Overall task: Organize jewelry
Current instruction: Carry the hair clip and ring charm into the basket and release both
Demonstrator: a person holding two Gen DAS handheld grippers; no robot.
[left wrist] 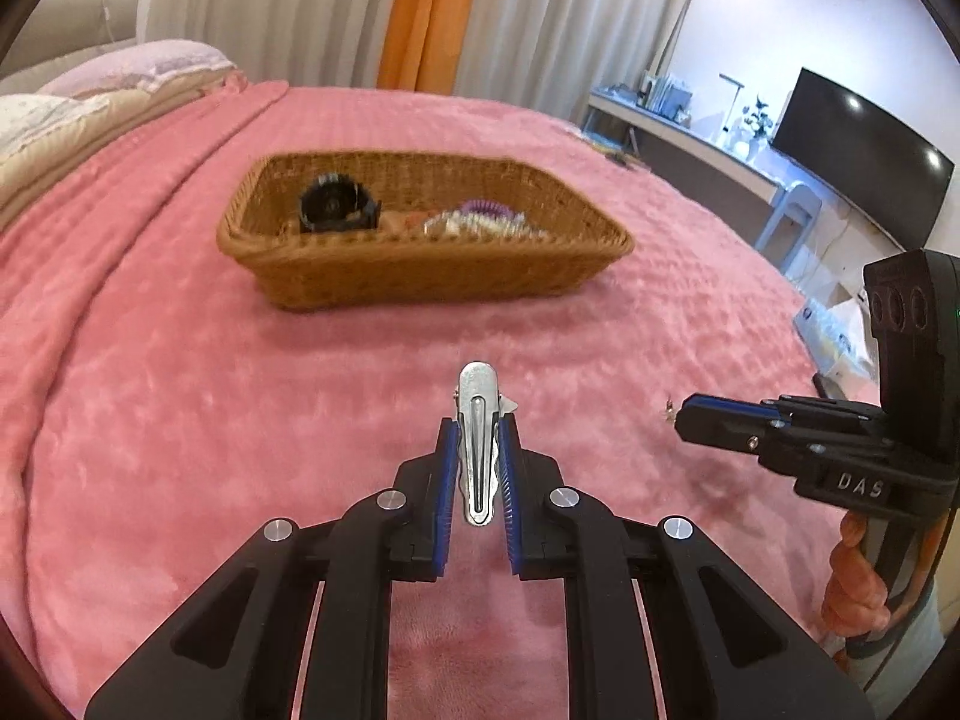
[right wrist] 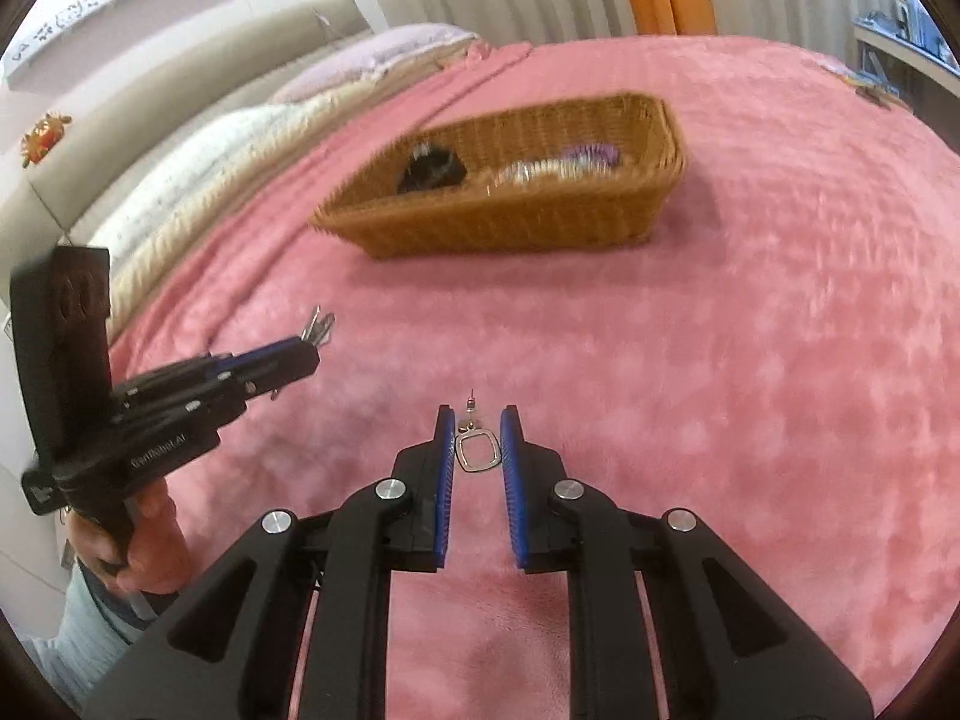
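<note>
left gripper (left wrist: pixel 478 429) is clamped on a metal hair clip (left wrist: pixel 477 441), held above the pink blanket (left wrist: pixel 180 408). right gripper (right wrist: pixel 478 420) fingers are closed on a small earring (right wrist: pixel 477 447). wicker basket (left wrist: pixel 420 276) sits beyond on the blanket, holding a black watch (left wrist: pixel 336 204) and bracelets (left wrist: pixel 474 221).

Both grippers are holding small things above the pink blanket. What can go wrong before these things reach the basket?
1. The earring is tiny and thin between the right gripper pads; it could slip out and be hard to find in the fluffy blanket.
2. The left gripper grips the hair clip by its sides only; it might twist or fall.
3. Both views look blurred, suggesting fast motion, which may shake either item loose before the basket.
</note>
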